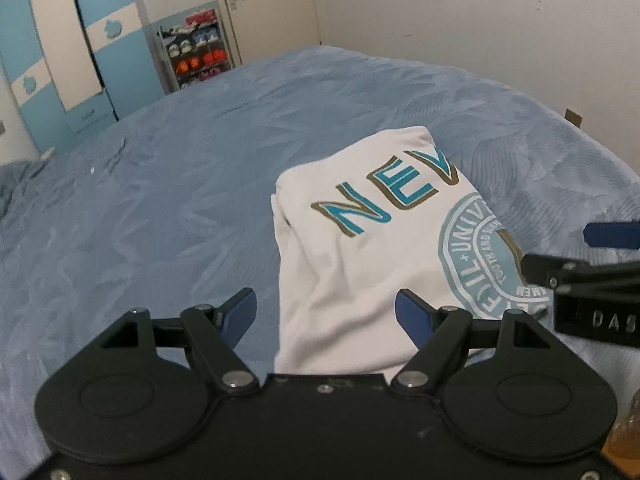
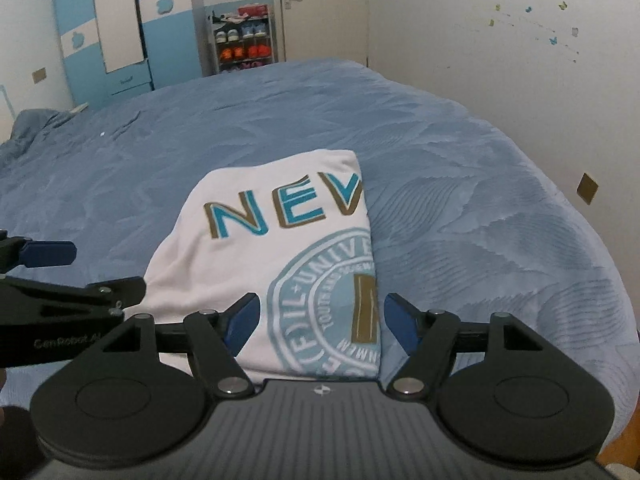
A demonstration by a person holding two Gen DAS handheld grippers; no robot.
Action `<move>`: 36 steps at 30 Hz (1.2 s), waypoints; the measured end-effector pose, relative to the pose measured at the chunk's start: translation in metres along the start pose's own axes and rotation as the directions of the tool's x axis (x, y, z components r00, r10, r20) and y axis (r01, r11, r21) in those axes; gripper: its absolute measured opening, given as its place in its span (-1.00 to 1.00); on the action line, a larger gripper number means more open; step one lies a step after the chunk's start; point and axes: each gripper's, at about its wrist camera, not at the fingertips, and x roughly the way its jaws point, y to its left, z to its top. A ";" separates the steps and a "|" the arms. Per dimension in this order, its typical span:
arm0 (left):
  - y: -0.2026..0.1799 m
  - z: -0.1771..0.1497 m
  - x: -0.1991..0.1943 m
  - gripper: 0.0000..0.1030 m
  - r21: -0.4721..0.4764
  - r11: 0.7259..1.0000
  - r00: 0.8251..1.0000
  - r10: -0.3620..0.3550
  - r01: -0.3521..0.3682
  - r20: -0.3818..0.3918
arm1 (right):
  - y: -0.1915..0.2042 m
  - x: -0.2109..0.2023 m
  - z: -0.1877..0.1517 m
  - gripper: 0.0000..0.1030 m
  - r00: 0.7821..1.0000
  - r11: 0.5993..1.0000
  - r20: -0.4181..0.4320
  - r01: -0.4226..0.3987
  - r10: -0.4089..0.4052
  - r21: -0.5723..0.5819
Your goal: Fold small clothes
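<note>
A white T-shirt (image 1: pixel 360 264) with teal lettering and a round teal crest lies folded into a narrow rectangle on the blue bedspread (image 1: pixel 160 200). In the right wrist view the same T-shirt (image 2: pixel 280 248) reaches from mid-frame down to the gripper body. My left gripper (image 1: pixel 325 314) stands open over the shirt's near left part, nothing between its blue pads. My right gripper (image 2: pixel 321 320) is open too, straddling the shirt's near right edge without holding it. Each gripper shows at the side of the other's view: the right gripper (image 1: pixel 592 264), the left gripper (image 2: pixel 60 276).
The bedspread (image 2: pixel 460 200) spreads widely around the shirt. A white wall (image 2: pixel 480 60) runs along the bed's right side. Beyond the bed's far end stand a blue-and-white wardrobe (image 2: pixel 120 32), a shoe rack (image 2: pixel 244 40) and a door (image 2: pixel 320 8).
</note>
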 end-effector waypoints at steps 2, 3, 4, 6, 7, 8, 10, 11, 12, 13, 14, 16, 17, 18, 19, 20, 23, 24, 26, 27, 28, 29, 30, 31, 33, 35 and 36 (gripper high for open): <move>0.001 -0.004 0.005 0.53 -0.025 1.000 1.000 -0.014 0.013 -0.017 | 0.002 0.000 -0.003 0.62 1.000 1.000 -0.007 -0.001 0.001 0.000; 0.001 -0.005 0.005 0.53 -0.032 0.999 1.000 -0.017 0.017 -0.025 | 0.004 -0.001 -0.003 0.62 1.000 1.000 -0.009 0.000 0.000 -0.006; 0.000 -0.007 0.005 0.53 -0.036 0.999 0.999 -0.021 0.020 -0.031 | 0.006 -0.001 -0.004 0.62 1.000 1.000 -0.008 0.002 -0.002 -0.015; -0.001 -0.009 0.004 0.53 -0.036 0.999 0.999 -0.025 0.024 -0.033 | 0.009 -0.003 -0.005 0.62 1.000 1.000 -0.002 0.014 -0.014 -0.028; -0.001 -0.010 0.004 0.53 -0.036 0.999 0.999 -0.025 0.024 -0.033 | 0.009 -0.003 -0.005 0.62 1.000 0.999 -0.001 0.015 -0.015 -0.031; -0.001 -0.010 0.004 0.53 -0.038 0.999 0.999 -0.026 0.024 -0.031 | 0.009 -0.003 -0.005 0.62 1.000 0.999 -0.001 0.016 -0.016 -0.033; 0.000 -0.010 0.002 0.53 -0.046 0.999 0.999 -0.030 0.029 -0.029 | 0.010 -0.003 -0.005 0.62 1.000 0.999 0.000 0.020 -0.020 -0.032; 0.000 -0.010 0.001 0.53 -0.051 0.998 0.999 -0.030 0.029 -0.027 | 0.010 -0.004 -0.005 0.62 1.000 0.999 0.005 0.030 -0.030 -0.036; 0.001 -0.010 0.000 0.53 -0.055 0.998 0.999 -0.033 0.031 -0.029 | 0.011 -0.005 -0.005 0.62 0.999 0.998 0.007 0.038 -0.038 -0.040; 0.002 -0.010 -0.001 0.53 -0.059 0.998 0.999 -0.035 0.033 -0.031 | 0.011 -0.005 -0.005 0.62 0.999 0.998 0.009 0.044 -0.043 -0.045; 0.002 -0.010 -0.001 0.53 -0.062 0.997 0.999 -0.038 0.036 -0.030 | 0.011 -0.005 -0.005 0.62 0.999 0.998 0.010 0.045 -0.044 -0.048; 0.002 -0.010 -0.002 0.53 -0.060 0.998 0.999 -0.033 0.032 -0.028 | 0.011 -0.006 -0.006 0.62 0.999 0.998 0.009 0.043 -0.043 -0.049; 0.002 -0.010 -0.002 0.53 -0.057 0.998 0.999 -0.029 0.027 -0.027 | 0.011 -0.006 -0.006 0.62 0.999 0.998 0.010 0.045 -0.044 -0.048; 0.001 -0.010 -0.002 0.53 -0.056 0.998 0.999 -0.026 0.024 -0.026 | 0.011 -0.006 -0.006 0.62 0.999 0.998 0.011 0.045 -0.044 -0.048; 0.001 -0.010 -0.003 0.53 -0.054 0.998 0.999 -0.023 0.022 -0.026 | 0.011 -0.006 -0.006 0.62 0.999 0.998 0.013 0.046 -0.046 -0.045; 0.001 -0.010 -0.003 0.53 -0.055 0.998 0.999 -0.024 0.022 -0.026 | 0.011 -0.006 -0.006 0.62 0.999 0.998 0.017 0.047 -0.047 -0.042; 0.000 -0.010 -0.004 0.53 -0.059 0.998 0.999 -0.030 0.028 -0.023 | 0.010 -0.006 -0.006 0.62 0.999 0.998 0.015 0.043 -0.042 -0.035; 0.000 -0.010 -0.004 0.53 -0.058 0.998 0.999 -0.032 0.030 -0.024 | 0.009 -0.006 -0.006 0.62 0.999 0.999 0.014 0.041 -0.040 -0.033; 0.000 -0.010 -0.005 0.53 -0.056 0.998 0.999 -0.036 0.035 -0.022 | 0.008 -0.006 -0.006 0.62 0.999 0.999 0.014 0.042 -0.042 -0.030; -0.001 -0.010 -0.005 0.53 -0.056 0.998 0.999 -0.034 0.032 -0.021 | 0.008 -0.006 -0.007 0.62 0.999 0.999 0.014 0.042 -0.042 -0.030; -0.001 -0.010 -0.005 0.53 -0.056 0.998 0.999 -0.033 0.032 -0.020 | 0.008 -0.006 -0.007 0.62 0.999 0.999 0.012 0.042 -0.042 -0.029; -0.001 -0.010 -0.005 0.53 -0.056 0.998 0.999 -0.035 0.034 -0.020 | 0.008 -0.006 -0.007 0.62 0.999 0.999 0.011 0.041 -0.041 -0.028; -0.001 -0.010 -0.005 0.53 -0.057 0.998 0.999 -0.037 0.036 -0.020 | 0.008 -0.006 -0.007 0.62 0.999 0.999 0.009 0.042 -0.042 -0.028; -0.002 -0.011 -0.004 0.53 -0.058 0.998 0.999 -0.038 0.036 -0.021 | 0.009 -0.005 -0.008 0.62 0.999 0.999 0.007 0.042 -0.042 -0.029; -0.003 -0.011 -0.003 0.53 -0.054 0.998 0.999 -0.037 0.036 -0.023 | 0.009 -0.006 -0.008 0.62 0.999 0.998 0.006 0.043 -0.042 -0.035; -0.003 -0.011 -0.003 0.53 -0.051 0.998 0.999 -0.038 0.037 -0.023 | 0.010 -0.006 -0.008 0.62 0.999 0.998 0.007 0.038 -0.038 -0.040; -0.003 -0.011 -0.003 0.53 -0.051 0.998 0.999 -0.039 0.038 -0.021 | 0.011 -0.006 -0.008 0.62 0.999 0.998 0.007 0.037 -0.036 -0.042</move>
